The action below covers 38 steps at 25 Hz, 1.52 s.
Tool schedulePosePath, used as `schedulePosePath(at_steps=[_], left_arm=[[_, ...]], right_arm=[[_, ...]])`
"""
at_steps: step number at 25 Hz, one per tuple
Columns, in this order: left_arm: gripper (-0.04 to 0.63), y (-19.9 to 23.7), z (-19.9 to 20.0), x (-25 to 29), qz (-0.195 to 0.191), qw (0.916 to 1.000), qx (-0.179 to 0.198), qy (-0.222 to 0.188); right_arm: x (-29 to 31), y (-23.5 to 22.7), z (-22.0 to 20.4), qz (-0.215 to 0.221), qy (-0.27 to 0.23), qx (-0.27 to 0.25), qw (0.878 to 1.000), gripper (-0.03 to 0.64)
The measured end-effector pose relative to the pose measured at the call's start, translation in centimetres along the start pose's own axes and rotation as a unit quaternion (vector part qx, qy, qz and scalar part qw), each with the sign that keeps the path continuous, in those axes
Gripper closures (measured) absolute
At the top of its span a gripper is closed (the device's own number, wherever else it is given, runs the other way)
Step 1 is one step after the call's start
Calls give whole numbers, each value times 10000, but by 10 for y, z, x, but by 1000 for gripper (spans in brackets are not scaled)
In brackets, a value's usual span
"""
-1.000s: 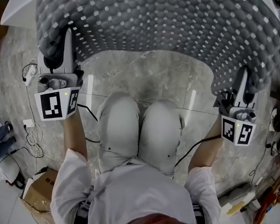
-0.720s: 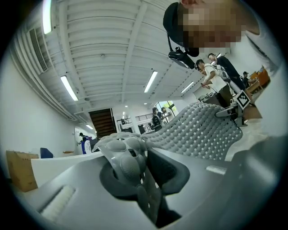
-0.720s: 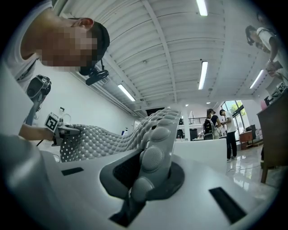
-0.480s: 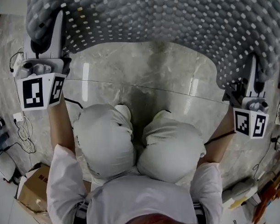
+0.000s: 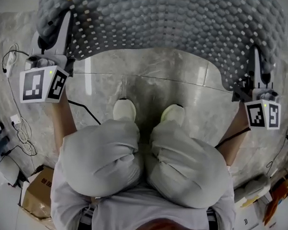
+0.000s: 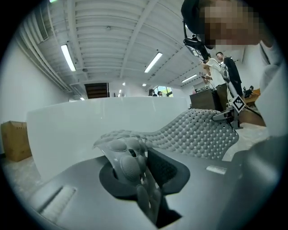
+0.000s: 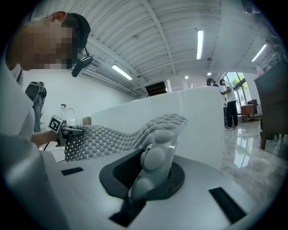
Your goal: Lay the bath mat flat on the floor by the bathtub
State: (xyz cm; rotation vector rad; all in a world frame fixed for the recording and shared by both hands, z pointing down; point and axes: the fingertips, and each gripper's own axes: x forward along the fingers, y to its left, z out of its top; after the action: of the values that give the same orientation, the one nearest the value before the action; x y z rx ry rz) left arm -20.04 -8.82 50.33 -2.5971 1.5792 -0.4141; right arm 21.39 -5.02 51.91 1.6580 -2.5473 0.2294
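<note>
The grey bubble-textured bath mat [image 5: 170, 28] hangs spread between my two grippers, sagging across the top of the head view above the marble floor [image 5: 150, 74]. My left gripper [image 5: 51, 38] is shut on the mat's left corner [image 6: 128, 164]. My right gripper [image 5: 259, 74] is shut on the right corner [image 7: 155, 166]. In both gripper views the mat runs from the jaws across to the other gripper. The white bathtub wall [image 6: 90, 121] stands right behind the mat, and it also shows in the right gripper view [image 7: 202, 121]. The mat's far edge is out of the head view.
The person squats with knees wide and pale shoes [image 5: 124, 109] on the floor below the mat. Cables [image 5: 21, 131] and a cardboard box [image 5: 35, 195] lie at the left. Tools and clutter [image 5: 273, 197] sit at the lower right. People stand in the background [image 7: 229, 105].
The person has sunk into a deeper squat, so the knees fill more of the view and the shoes have appeared. Both grippers, still holding the mat, have moved outward and forward.
</note>
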Motion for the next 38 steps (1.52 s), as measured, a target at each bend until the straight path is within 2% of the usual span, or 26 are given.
schedulePosePath(at_steps=[5,10,14,19,28,35,38], left_arm=[[534,-1,-61,19,-287,9970,-281,657],[534,-1,-119,43,-562,9892,-466,1273],[532,1,-149,62,-597,9834,-292,1691],[534,5,-180,77,-492,9789,64,1982],[533,-4,-235,107,-449,9653,532,2517],[532,3,-267,117,-299,9544,765,2871],[532,1,-279,121,-271,9490,1005,2974]], right_arm=[[23,-8,-52,88,635,377,9972,594],[48,-20,-115,126,1244,733,9894,594],[57,-29,-152,44,1526,904,9841,592],[66,-38,-181,-28,1770,875,9803,592],[88,-52,-242,-132,2434,200,9696,584],[101,-60,-271,-217,2929,-510,9545,581],[105,-63,-281,-275,3098,-830,9468,577]])
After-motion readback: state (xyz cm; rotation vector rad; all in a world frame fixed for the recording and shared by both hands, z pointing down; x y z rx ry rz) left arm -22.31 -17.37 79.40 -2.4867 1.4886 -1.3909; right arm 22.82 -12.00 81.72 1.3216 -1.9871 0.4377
